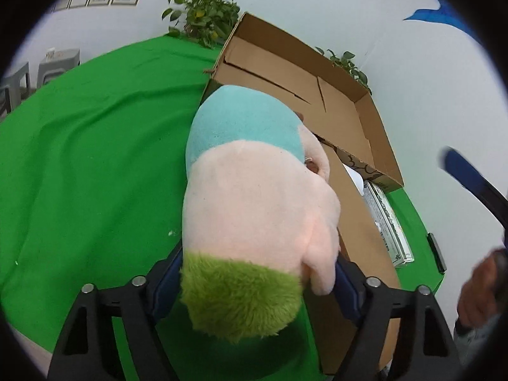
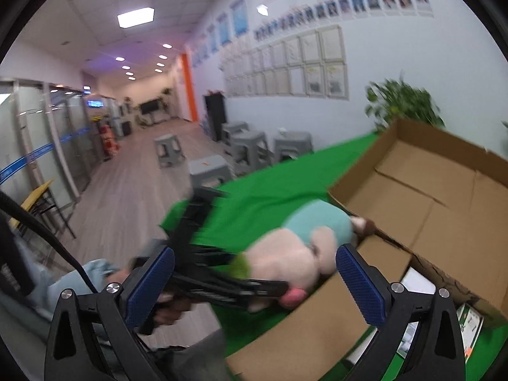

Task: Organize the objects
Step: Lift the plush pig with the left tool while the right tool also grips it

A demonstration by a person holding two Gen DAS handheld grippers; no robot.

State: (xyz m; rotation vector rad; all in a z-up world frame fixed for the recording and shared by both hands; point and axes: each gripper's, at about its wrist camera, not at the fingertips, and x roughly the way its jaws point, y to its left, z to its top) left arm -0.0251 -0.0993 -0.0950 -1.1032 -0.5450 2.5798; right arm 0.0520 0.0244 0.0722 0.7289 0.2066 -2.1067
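A plush toy [image 1: 254, 197] with a teal, pale pink and fuzzy green body fills the middle of the left wrist view. My left gripper [image 1: 257, 276] is shut on it, one pad against the green fur and the other against the pink side. The toy's teal end reaches over the near edge of an open cardboard box [image 1: 285, 63]. In the right wrist view the same plush toy [image 2: 285, 254] lies at the box [image 2: 428, 190] edge. My right gripper [image 2: 254, 285] is open, nothing between its blue pads [image 2: 152, 285], and it hovers near the box's front flap.
A green cloth [image 1: 95, 143] covers the table. Printed packets [image 1: 390, 222] lie by the box's right side, with a dark flat object [image 1: 436, 252] near the table edge. Potted plants [image 1: 203, 16] stand behind the box. Grey stools [image 2: 247, 149] stand on the floor beyond the table.
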